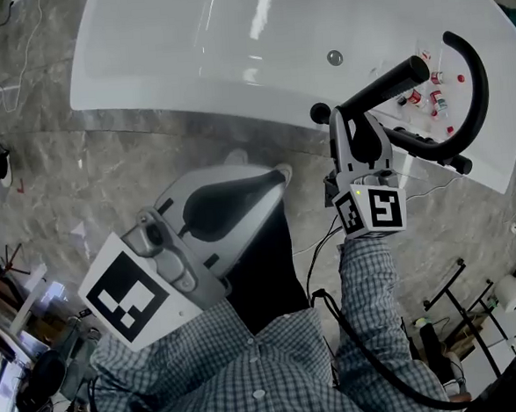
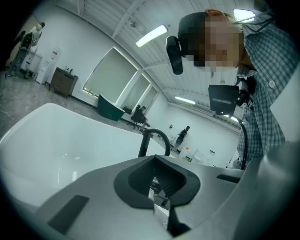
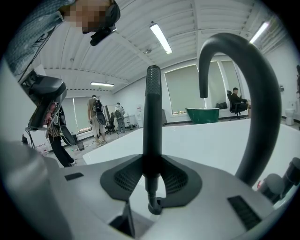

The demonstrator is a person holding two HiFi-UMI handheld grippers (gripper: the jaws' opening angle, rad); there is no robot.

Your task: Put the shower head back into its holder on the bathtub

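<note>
White bathtub (image 1: 159,49); right claw (image 3: 151,182) tight on half-hidden shower head (image 1: 387,83), left claw (image 2: 158,185) closed, empty.

A large open test hall or showroom, not a home bathroom: a glossy white freestanding bathtub (image 1: 185,47) stands on grey marble-patterned floor (image 1: 105,158) under long ceiling strip lights (image 3: 161,38), with a dark green tub (image 3: 203,115) and standing people (image 3: 96,117) beyond.

shower head (image 1: 383,84): black slim wand, slanting at right-centre, sitting clamped in the right gripper (image 3: 152,187) | bathtub (image 1: 169,66): glossy white, stretching across the upper frame
</note>
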